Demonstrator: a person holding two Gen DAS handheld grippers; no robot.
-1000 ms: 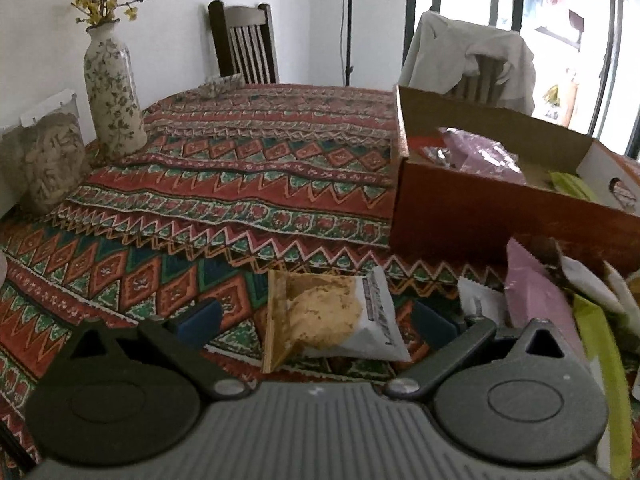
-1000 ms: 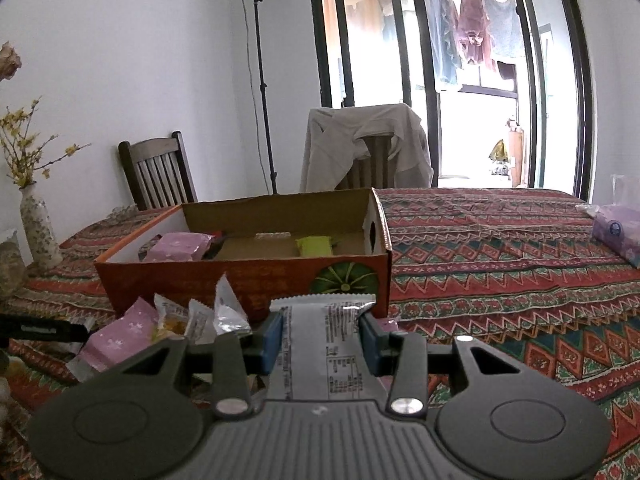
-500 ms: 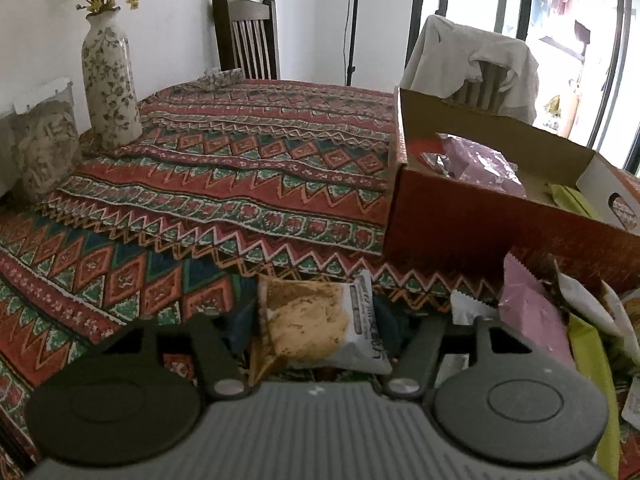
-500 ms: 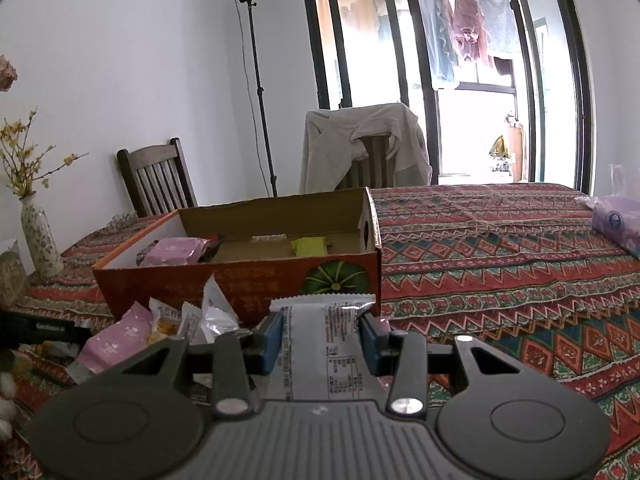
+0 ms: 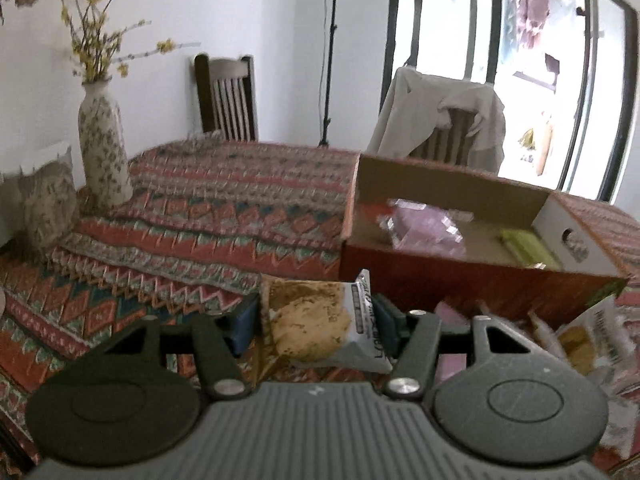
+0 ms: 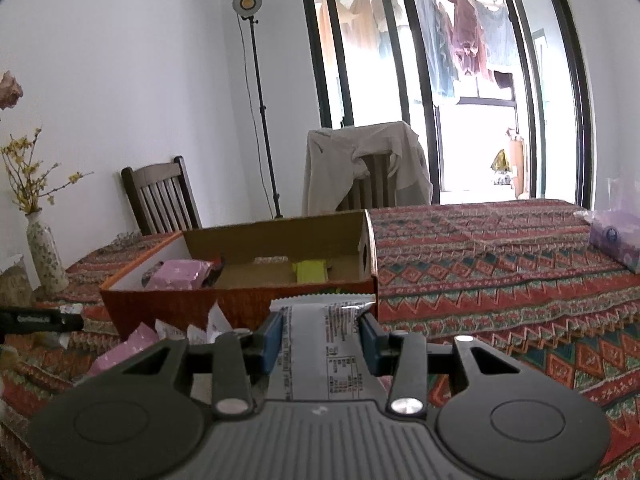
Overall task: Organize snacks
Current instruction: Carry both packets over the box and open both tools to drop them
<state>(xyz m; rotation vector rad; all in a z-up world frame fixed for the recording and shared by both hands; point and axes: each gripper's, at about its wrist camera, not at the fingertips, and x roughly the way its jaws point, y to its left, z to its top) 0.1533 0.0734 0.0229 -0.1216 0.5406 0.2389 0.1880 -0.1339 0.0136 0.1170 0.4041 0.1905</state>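
My left gripper (image 5: 316,320) is shut on a cookie packet (image 5: 320,320), clear and silver with a brown cookie inside, held just above the patterned tablecloth. An orange cardboard box (image 5: 460,280) stands just beyond it to the right, with a pink packet (image 5: 428,226) and a green packet (image 5: 528,246) inside. My right gripper (image 6: 322,334) is shut on a white printed snack packet (image 6: 324,344), in front of the same box (image 6: 240,304). More loose packets (image 6: 136,344) lie before the box.
A flowered vase (image 5: 104,148) with yellow twigs and a filled jar (image 5: 48,208) stand at the left table edge. Two chairs, one draped with a cloth (image 6: 364,168), stand behind the table. A purple tissue pack (image 6: 616,236) lies far right.
The left gripper closed on the cookie packet and lifted it off the tablecloth, rising and tilting up toward the box. The right gripper kept its hold and barely moved.
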